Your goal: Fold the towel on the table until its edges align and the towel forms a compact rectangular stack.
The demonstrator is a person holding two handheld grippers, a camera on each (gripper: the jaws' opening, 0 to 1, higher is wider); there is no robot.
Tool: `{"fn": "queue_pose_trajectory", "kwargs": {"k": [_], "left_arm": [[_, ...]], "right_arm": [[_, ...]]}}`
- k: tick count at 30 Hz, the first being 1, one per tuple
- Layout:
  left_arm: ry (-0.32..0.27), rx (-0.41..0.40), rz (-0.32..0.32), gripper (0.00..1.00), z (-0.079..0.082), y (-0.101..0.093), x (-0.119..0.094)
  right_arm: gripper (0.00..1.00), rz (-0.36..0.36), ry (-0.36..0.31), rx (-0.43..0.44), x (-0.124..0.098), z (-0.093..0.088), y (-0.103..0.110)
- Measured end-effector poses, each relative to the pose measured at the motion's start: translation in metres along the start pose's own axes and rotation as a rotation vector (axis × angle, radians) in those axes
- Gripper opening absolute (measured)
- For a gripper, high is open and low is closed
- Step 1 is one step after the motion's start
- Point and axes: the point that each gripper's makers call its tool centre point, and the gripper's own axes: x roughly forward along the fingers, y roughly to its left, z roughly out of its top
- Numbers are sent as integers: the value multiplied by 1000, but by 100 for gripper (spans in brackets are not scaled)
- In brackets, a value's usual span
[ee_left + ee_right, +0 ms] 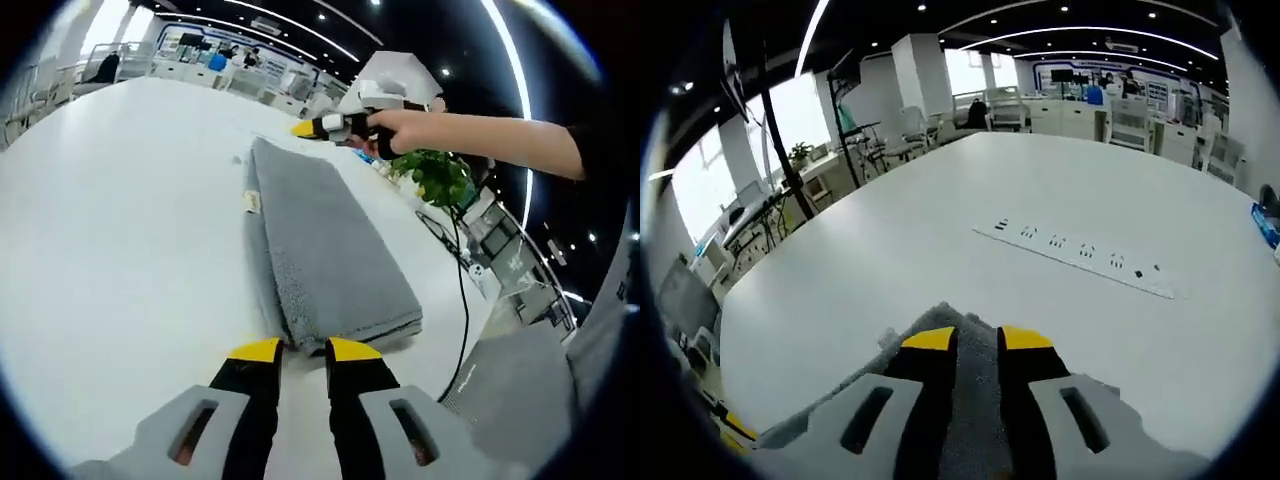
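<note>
White bench in an open office, with the grey towel already folded into a long strip. Your left claw is narrow at its near end and your right claw is narrow over the far end. Next you'll want to pinch one end and fold it across.

One grey towel is counted on one white bench, with one small label at its left edge. Two grippers are counted, a near one and a far one. One potted plant and one socket strip are seen.
</note>
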Motion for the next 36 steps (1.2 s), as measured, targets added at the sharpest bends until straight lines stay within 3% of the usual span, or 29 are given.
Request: {"fn": "queue_pose_trajectory", "kwargs": {"k": [5, 7, 10, 15, 26, 36], "left_arm": [[-17, 76, 29, 30, 21, -1, -5], [12, 159, 77, 40, 23, 5, -6], [29, 191, 89, 53, 25, 6, -5], [18, 222, 75, 54, 36, -1, -5], [110, 515, 32, 58, 36, -13, 5], [150, 660, -56, 57, 34, -39, 16]], "right_arm": [[22, -25, -8, 25, -27, -10, -15], [24, -26, -7, 28, -39, -16, -17], [29, -4, 11, -10, -56, -29, -17], [33, 27, 35, -64, -85, -54, -17], [37, 68, 53, -101, -152, -100, -5], [39, 114, 67, -133, -183, -137, 23]]}}
